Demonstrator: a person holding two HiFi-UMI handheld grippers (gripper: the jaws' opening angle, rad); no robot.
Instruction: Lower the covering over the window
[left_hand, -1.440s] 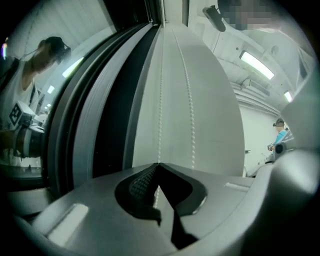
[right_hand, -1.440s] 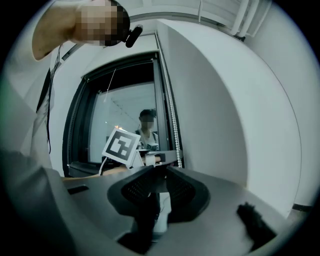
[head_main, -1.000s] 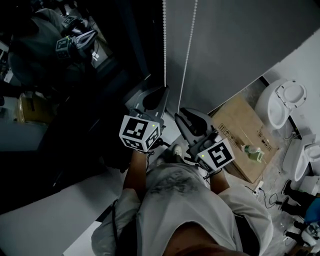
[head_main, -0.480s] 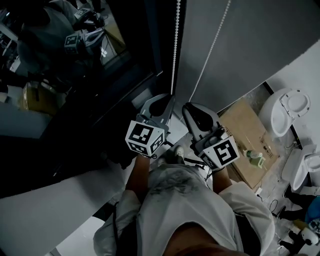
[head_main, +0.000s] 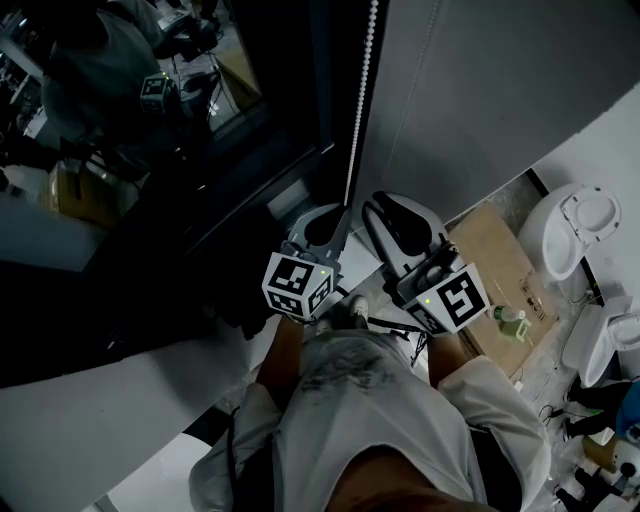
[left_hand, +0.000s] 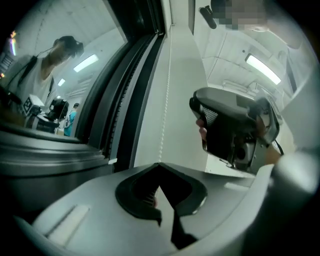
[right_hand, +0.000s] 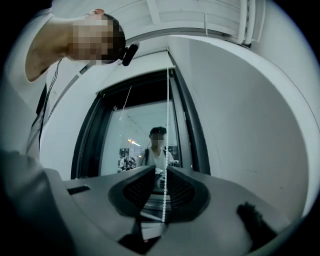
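1. Noted both hands held out ahead of the torso (head_main: 350, 410), side by side, close to the lower right corner of the window (head_main: 190, 150).
2. Found left tongs (head_main: 340, 210) pointing level at the window frame (head_main: 335, 80), pressed together and clamped on the bead chain (head_main: 362, 100) at the very tips. Bare left forearm (head_main: 285, 350) straight behind.
3. Found right tongs (head_main: 378, 208) just beside the left, tipped slightly upward. Set a narrow gap apart, just been opening. Second strand (right_hand: 167, 125) hanging down through the gap, nearer its right-hand side, not pinched.
4. Saw, in left gripper view, fingers (left_hand: 201, 132) curled on the handle behind the right tongs.
5. Traced bead chain straight up from left tongs along the right edge of the dark frame, out past the top of the head view.
6. Could not make out the covering itself. Glass in right gripper view showing a reflected person (right_hand: 157, 150).
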